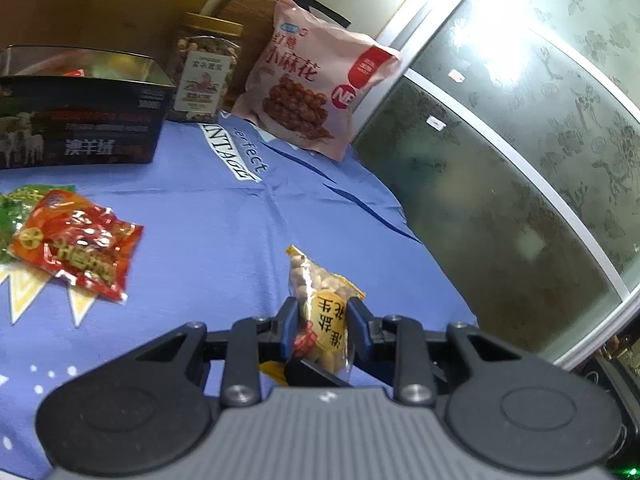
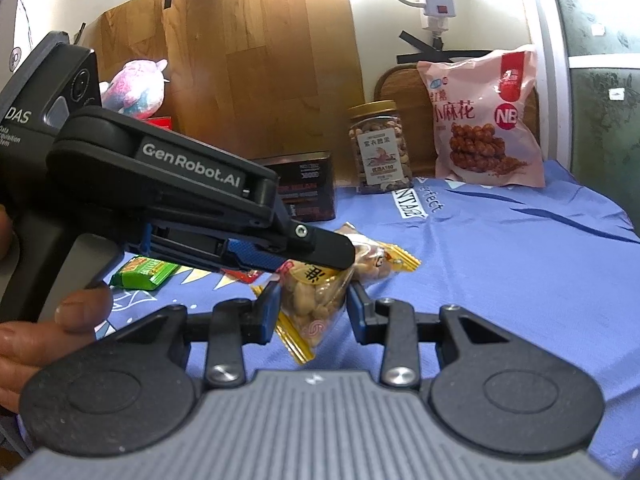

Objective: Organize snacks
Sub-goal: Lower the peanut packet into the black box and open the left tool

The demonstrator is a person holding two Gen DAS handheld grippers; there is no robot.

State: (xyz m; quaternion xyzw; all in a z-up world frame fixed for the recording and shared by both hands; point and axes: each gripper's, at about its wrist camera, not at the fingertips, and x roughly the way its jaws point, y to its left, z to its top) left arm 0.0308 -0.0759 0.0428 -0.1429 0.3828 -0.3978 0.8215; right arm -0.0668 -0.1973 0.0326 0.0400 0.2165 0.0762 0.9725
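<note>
The left gripper is clamped on a small peanut bag, its blue pads pressing both sides. The right gripper has the lower part of the same bag between its fingers; the left pad touches the wrapper, but there is a gap at the right one, so I cannot tell whether it grips. The bag hangs just above the blue cloth, between the two tools.

Further out, a red packet lies loose on the cloth, partly over a green packet. Beyond them stands an open dark tin with something red inside. At the back a nut jar and a big pink bag stand against the wall.

By my reading, the sorting is only partly done: the tin seems to hold some snacks, while the peanut bag and the two packets are not yet put away.
</note>
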